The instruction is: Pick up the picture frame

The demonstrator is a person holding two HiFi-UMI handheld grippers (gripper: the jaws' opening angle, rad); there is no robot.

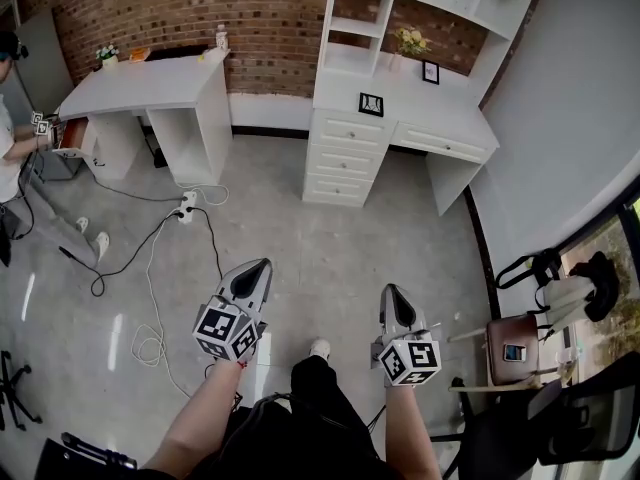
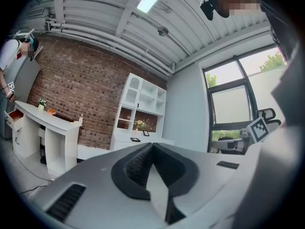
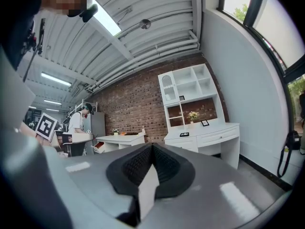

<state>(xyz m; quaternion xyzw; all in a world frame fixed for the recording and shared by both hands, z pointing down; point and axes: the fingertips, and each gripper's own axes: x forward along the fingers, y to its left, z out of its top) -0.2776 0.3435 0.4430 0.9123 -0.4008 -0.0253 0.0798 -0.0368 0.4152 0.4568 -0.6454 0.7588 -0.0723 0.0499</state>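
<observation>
A black picture frame [image 1: 371,104] stands on the white drawer unit [image 1: 345,153] far ahead of me; it also shows in the left gripper view [image 2: 136,139] and the right gripper view [image 3: 184,134]. A smaller frame [image 1: 430,71] leans on the desk top to its right. Both grippers are held level over the floor, well short of the unit. My left gripper [image 1: 262,265] has its jaws together with nothing between them [image 2: 152,144]. My right gripper [image 1: 390,290] is likewise shut and empty [image 3: 152,145].
A white shelf unit with a flower pot [image 1: 408,40] rises behind the desk. A second white desk [image 1: 150,88] stands at the left with a person [image 1: 12,153] beside it. Cables and a power strip [image 1: 187,206] lie on the floor. A wooden chair [image 1: 512,346] stands at the right.
</observation>
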